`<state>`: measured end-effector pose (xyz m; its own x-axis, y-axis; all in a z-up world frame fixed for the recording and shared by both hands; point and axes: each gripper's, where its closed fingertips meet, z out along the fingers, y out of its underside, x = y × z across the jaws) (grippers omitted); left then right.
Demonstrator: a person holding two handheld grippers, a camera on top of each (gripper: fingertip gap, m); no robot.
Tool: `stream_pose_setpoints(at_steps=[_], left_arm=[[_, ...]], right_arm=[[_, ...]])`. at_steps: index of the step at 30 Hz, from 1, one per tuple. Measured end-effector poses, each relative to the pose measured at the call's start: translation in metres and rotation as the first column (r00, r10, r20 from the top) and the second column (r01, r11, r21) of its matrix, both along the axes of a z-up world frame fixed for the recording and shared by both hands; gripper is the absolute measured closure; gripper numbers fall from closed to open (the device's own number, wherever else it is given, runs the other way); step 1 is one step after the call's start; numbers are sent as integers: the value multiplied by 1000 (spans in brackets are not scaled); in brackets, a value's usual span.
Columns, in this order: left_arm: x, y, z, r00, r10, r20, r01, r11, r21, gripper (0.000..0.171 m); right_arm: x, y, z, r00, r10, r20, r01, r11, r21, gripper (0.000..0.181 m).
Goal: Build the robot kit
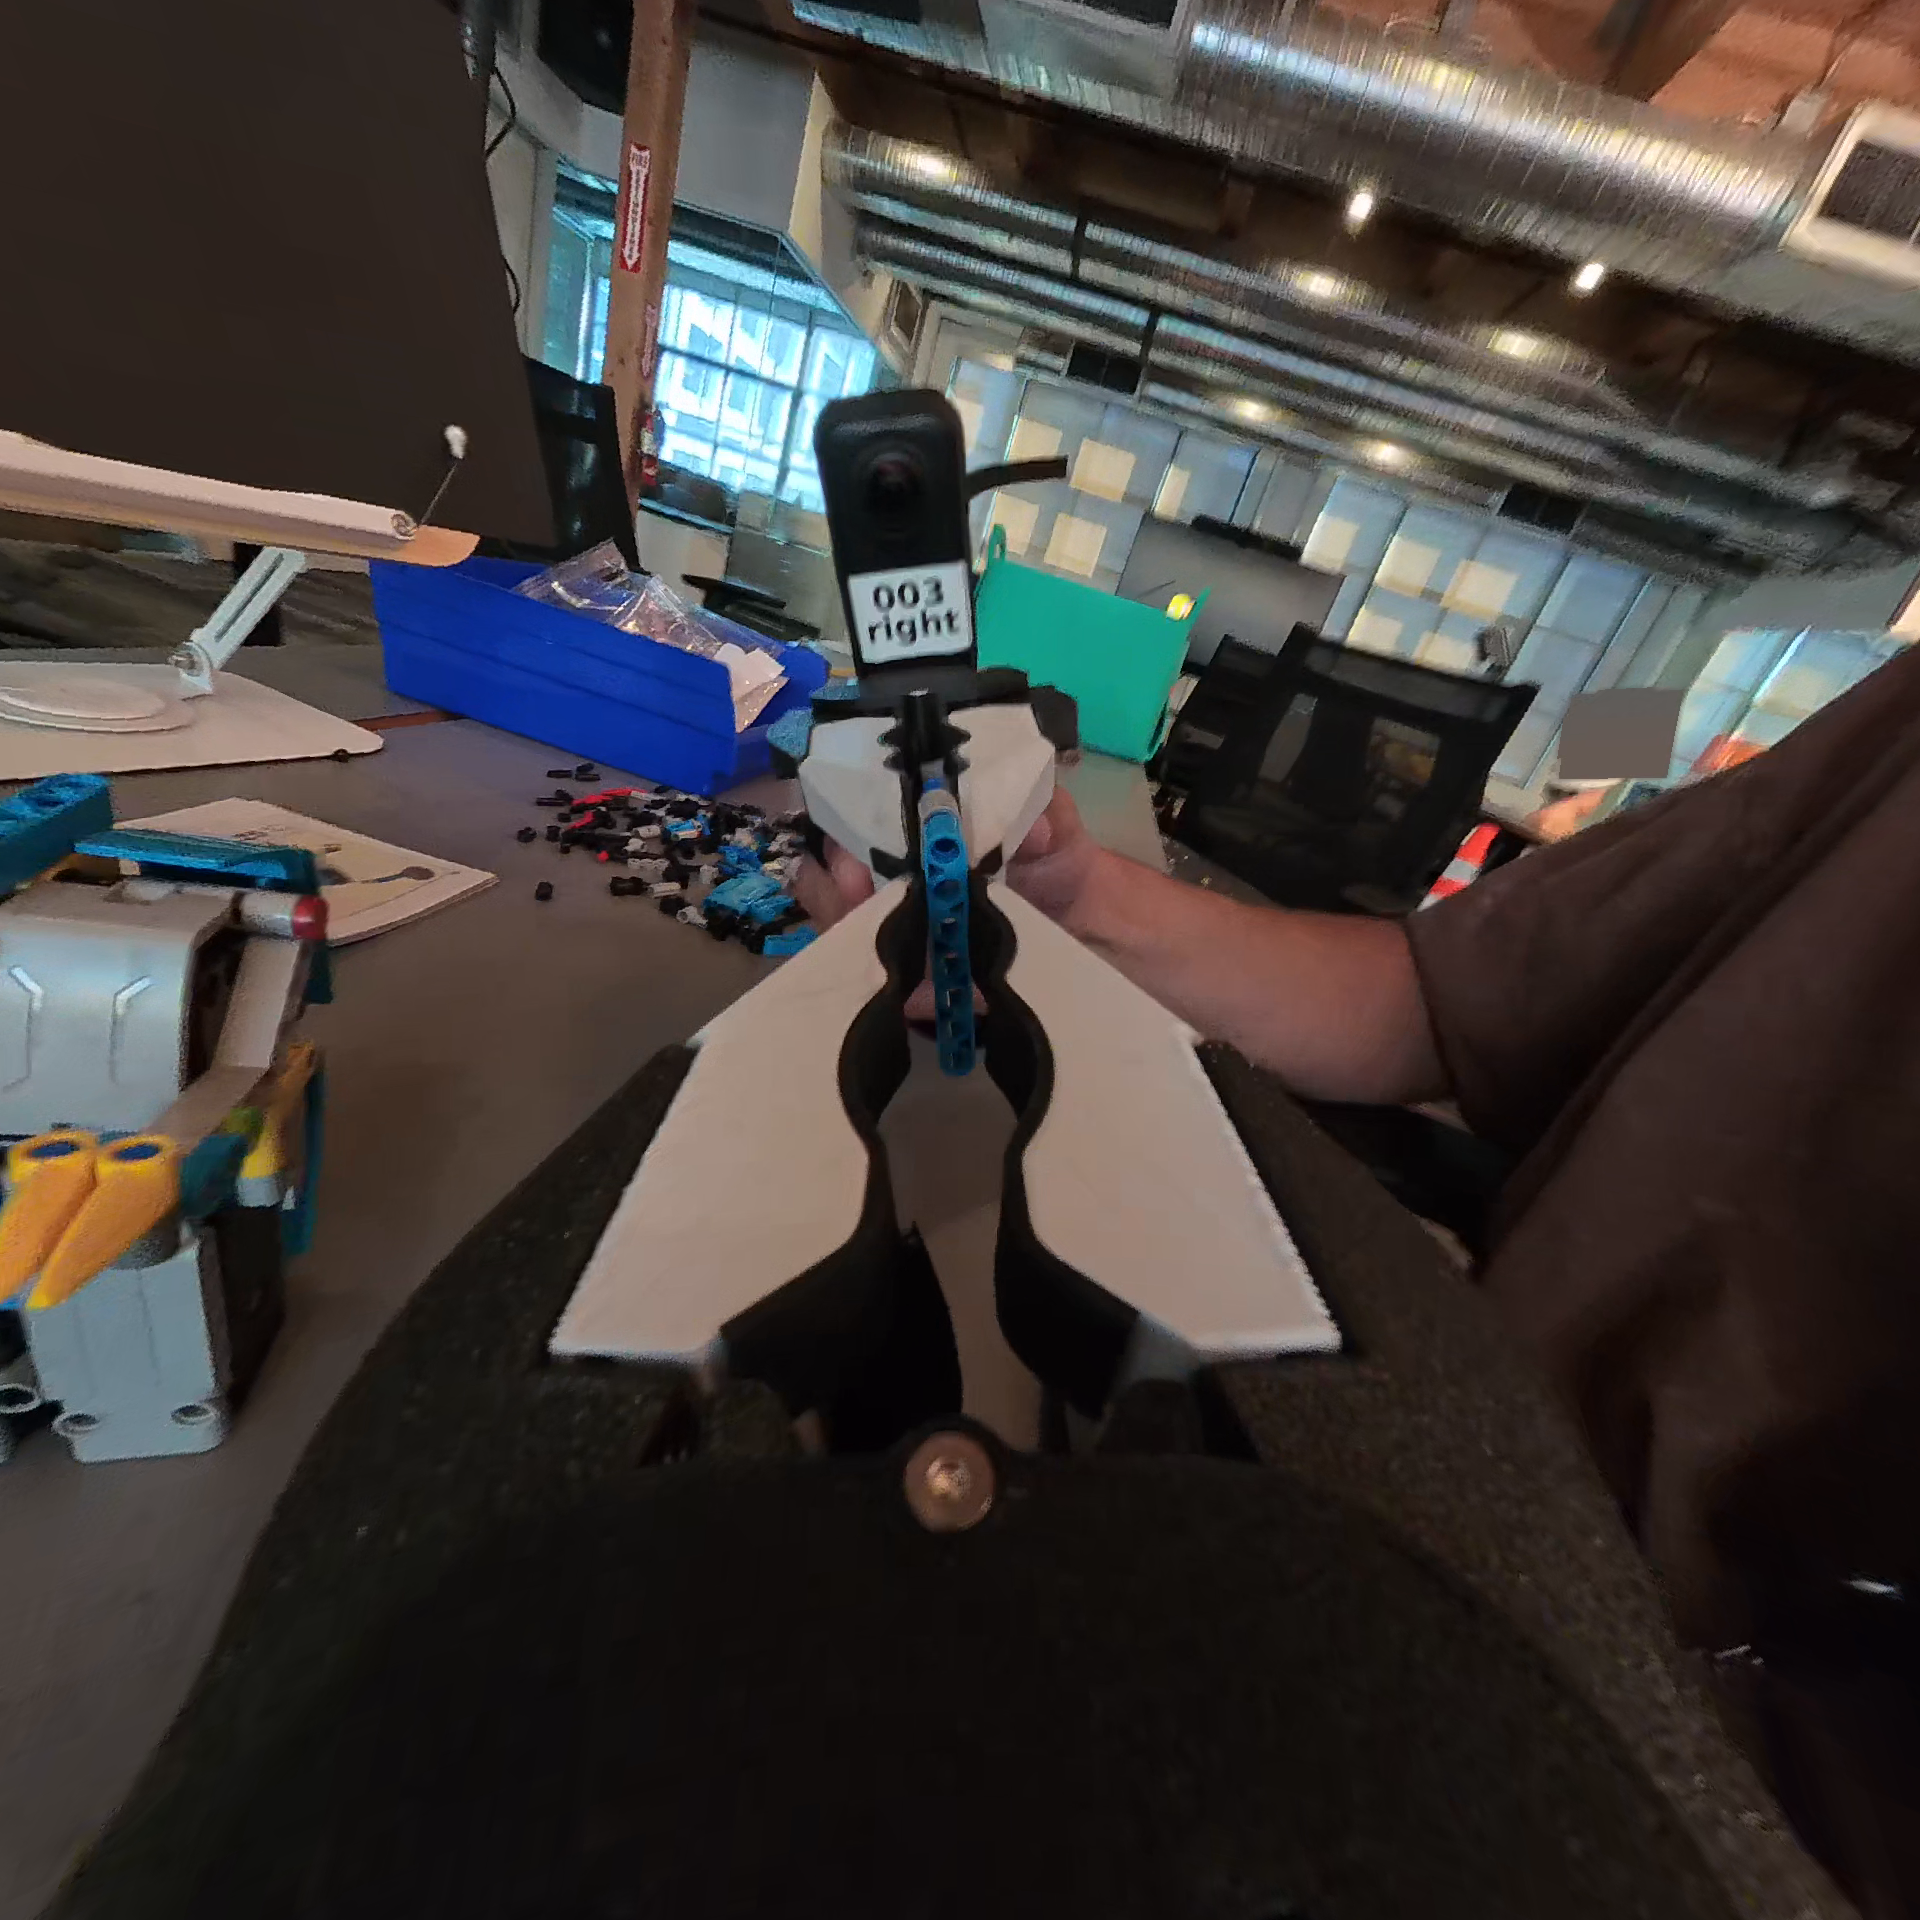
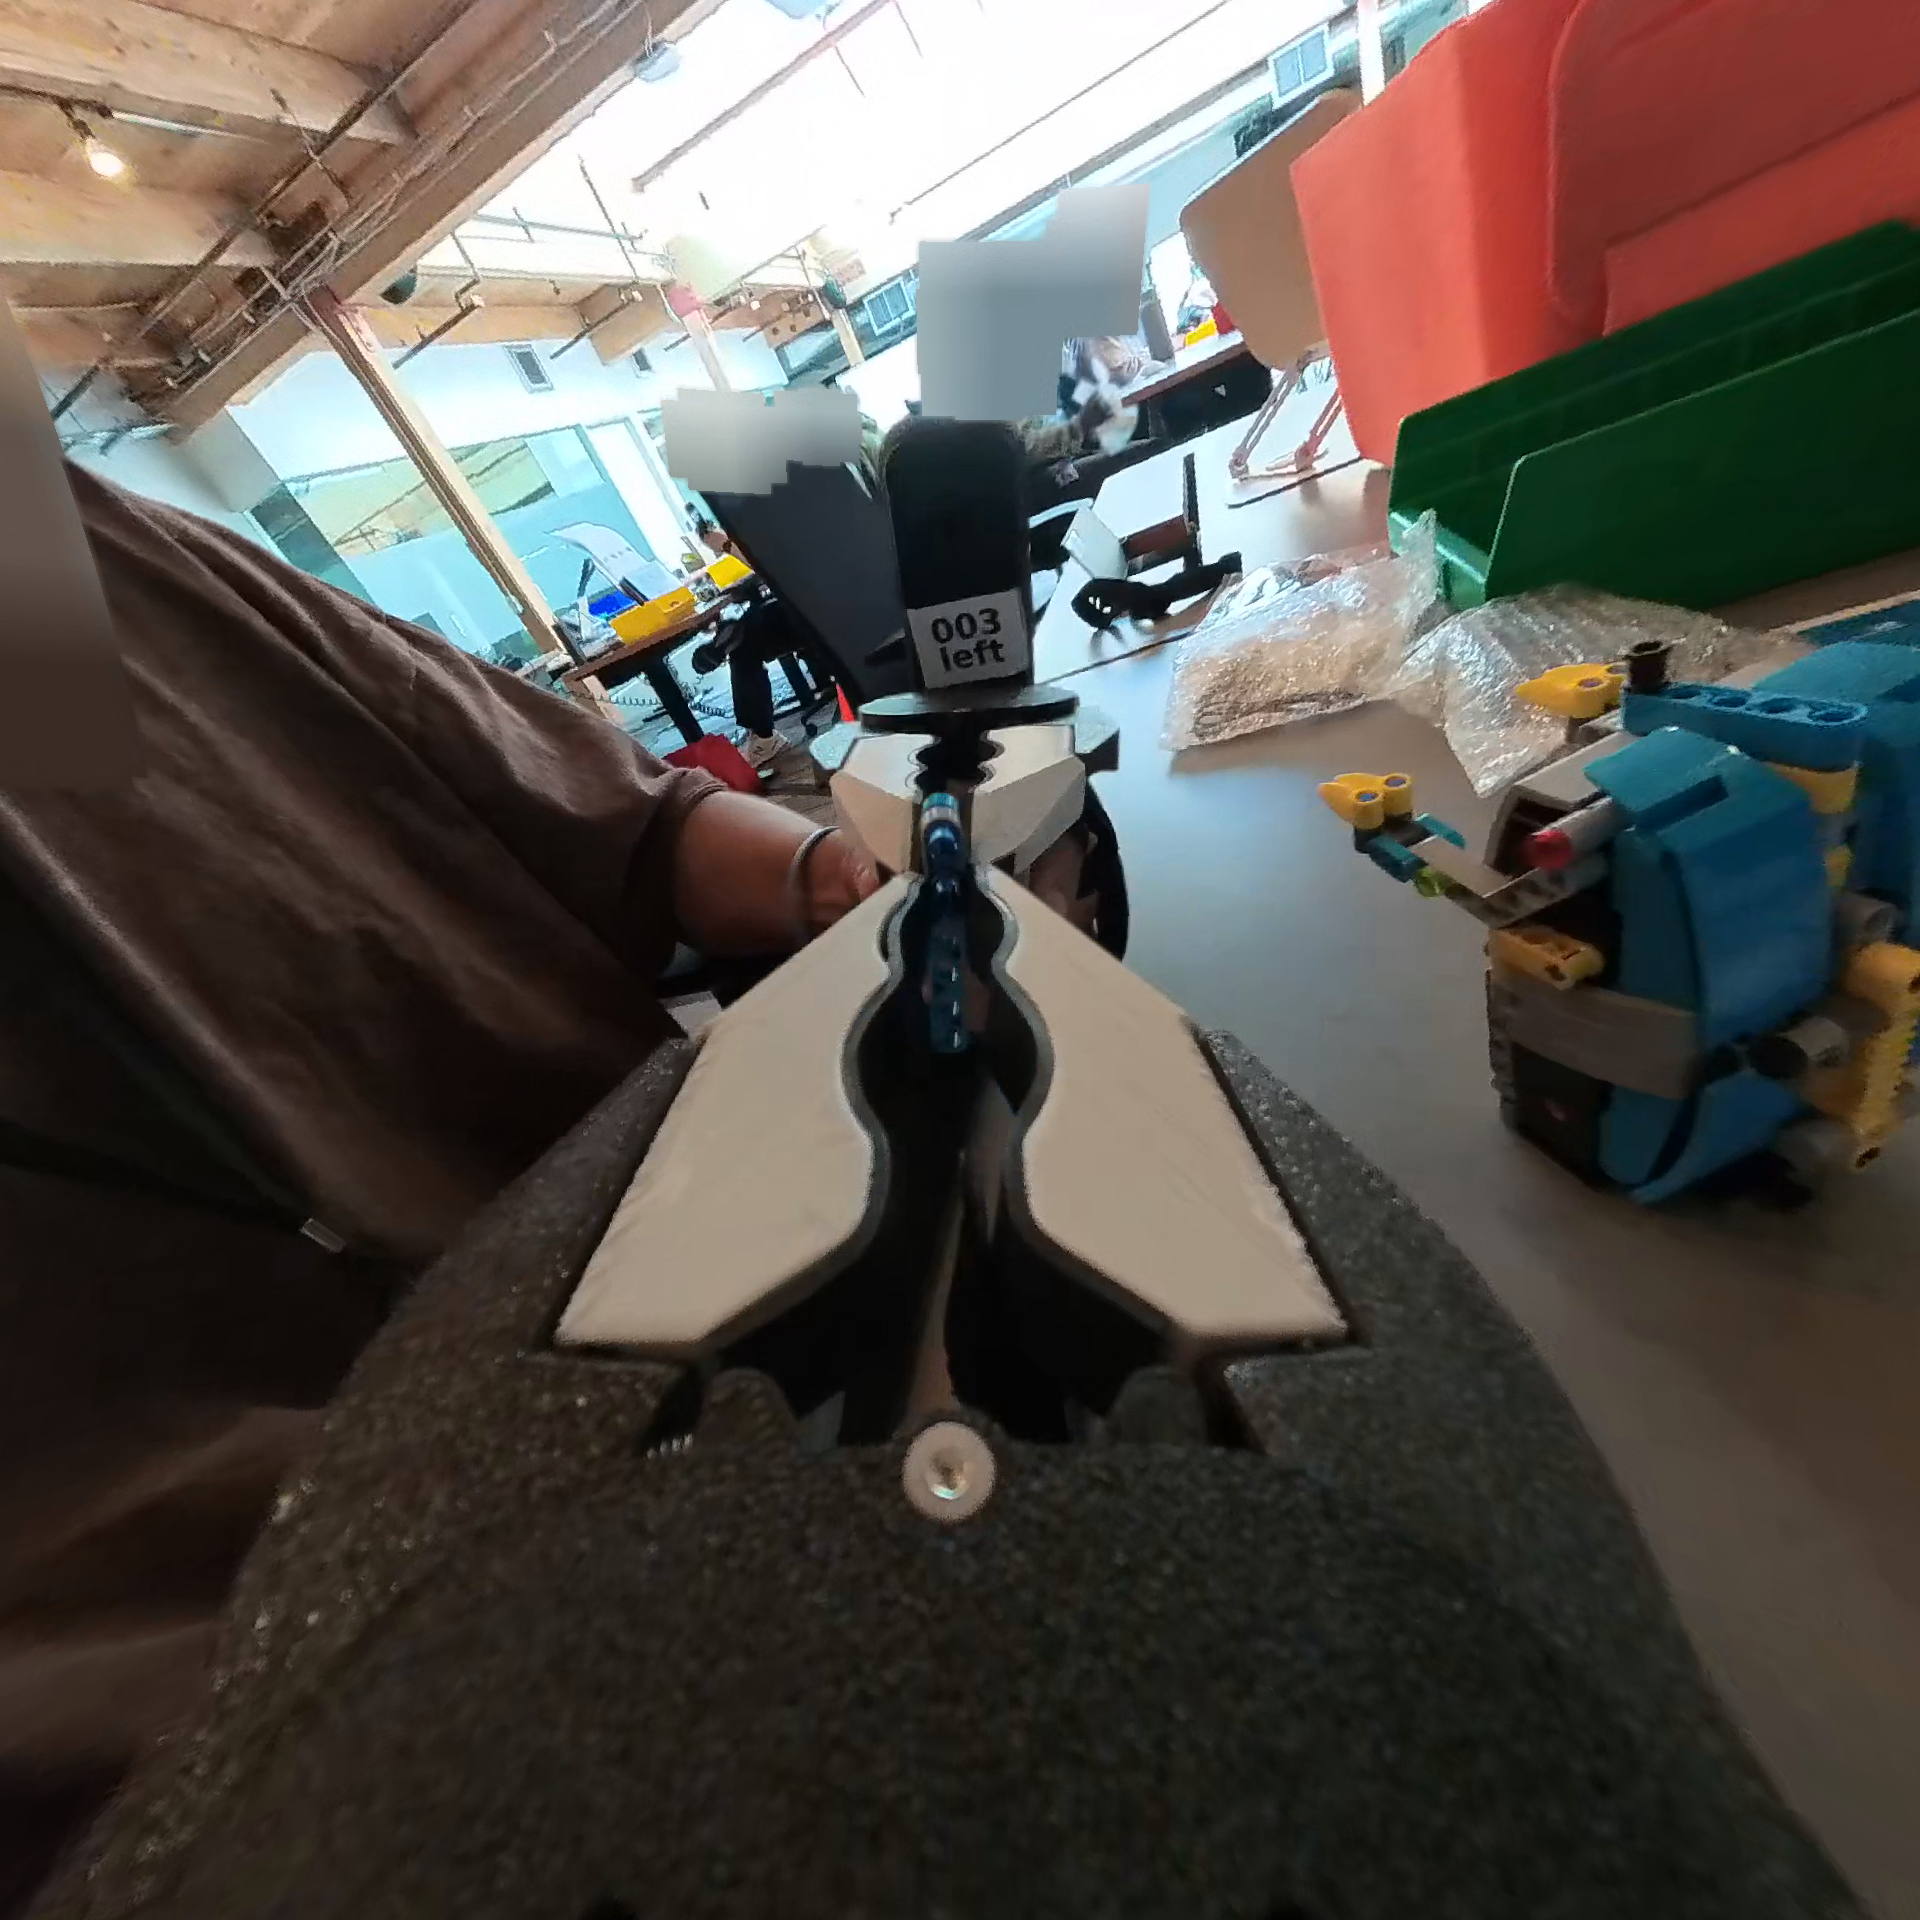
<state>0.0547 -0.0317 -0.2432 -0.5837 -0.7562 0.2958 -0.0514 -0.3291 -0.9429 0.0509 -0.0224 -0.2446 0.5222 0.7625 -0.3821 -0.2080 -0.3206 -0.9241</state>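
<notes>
A blue holed beam (image 1: 948,935) sits at frame centre, lifted above the grey worktop (image 1: 499,1018). The left gripper (image 1: 940,914) and the right gripper (image 2: 940,904) meet nose to nose, each with its fingers closed narrowly on the beam. At left, loose small parts (image 1: 675,842) lie before a blue bin (image 1: 561,665). A blue-and-yellow brick model (image 2: 1704,935) stands well apart at the right edge of the right wrist view, with bare worktop between.
</notes>
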Motion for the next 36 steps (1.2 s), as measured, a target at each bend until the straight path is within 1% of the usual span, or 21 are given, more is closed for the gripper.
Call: stream_pose_setpoints(at_steps=[2, 5, 6, 8, 10, 11, 13, 16, 18, 23, 25, 26, 28, 29, 30, 32, 34, 36], left_arm=[[0, -1, -5, 1000, 13, -11, -13, 999, 52, 165], [5, 4, -14, 998, 47, -48, -43, 995, 90, 165], [6, 8, -14, 997, 53, -59, -49, 997, 62, 165], [7, 15, -11, 996, 36, -76, -37, 999, -19, 165], [5, 15, -8, 998, 20, -66, -23, 999, -43, 165], [4, 14, -6, 998, 11, -56, -14, 999, -46, 165], [2, 13, -6, 999, 1, -55, -4, 999, -54, 165], [2, 12, -5, 998, -16, -54, 12, 998, -63, 165], [2, 10, -7, 998, -26, -57, 23, 998, -58, 165], [0, 6, -8, 998, -31, -53, 28, 999, -45, 165], [1, 3, -9, 998, -38, -54, 37, 999, -32, 165], [2, -4, -15, 996, -44, -73, 45, 999, 12, 165], [4, -26, -31, 991, -73, -111, 90, 984, 154, 165], [6, -29, -29, 994, -55, -97, 72, 980, 184, 165], [7, -28, -24, 996, -40, -81, 54, 984, 170, 165], [9, -24, -25, 995, -31, -90, 45, 986, 158, 165], [10, -24, -32, 993, -31, -118, 52, 981, 186, 165], [9, -21, -32, 992, -27, -124, 49, 984, 174, 165]], right_arm=[[0, -1, -5, 998, -6, 58, 6, 1000, -3, 175], [4, 3, -14, 994, -37, 106, 42, 998, -48, 175], [5, 6, -16, 992, -62, 112, 68, 996, -54, 175], [8, 13, -14, 982, -131, 138, 135, 991, -20, 174], [11, 16, -13, 967, -178, 183, 181, 983, 1, 167], [11, 15, -13, 970, -169, 176, 172, 985, -1, 161], [13, 11, -11, 984, -133, 117, 137, 990, -28, 163], [10, 7, -3, 993, -98, 72, 99, 995, -9, 168], [8, 6, -3, 993, -89, 73, 90, 996, -5, 174], [6, 4, -5, 993, -72, 91, 71, 997, 11, 176], [4, 2, -3, 997, -55, 63, 54, 998, 15, 176], [2, 2, -4, 997, -47, 68, 47, 999, 13, 176], [-20, -3, -15, 993, 34, 116, -34, 999, -4, 176], [-28, -3, -20, 984, 49, 172, -47, 999, -13, 175], [-27, -1, -13, 979, 9, 204, -16, 999, 32, 176], [-24, 3, -12, 967, -17, 255, 9, 999, 30, 176], [-21, 2, -18, 970, 3, 243, -2, 1000, -1, 176], [-13, 0, -17, 978, -7, 208, 8, 1000, -6, 176]])
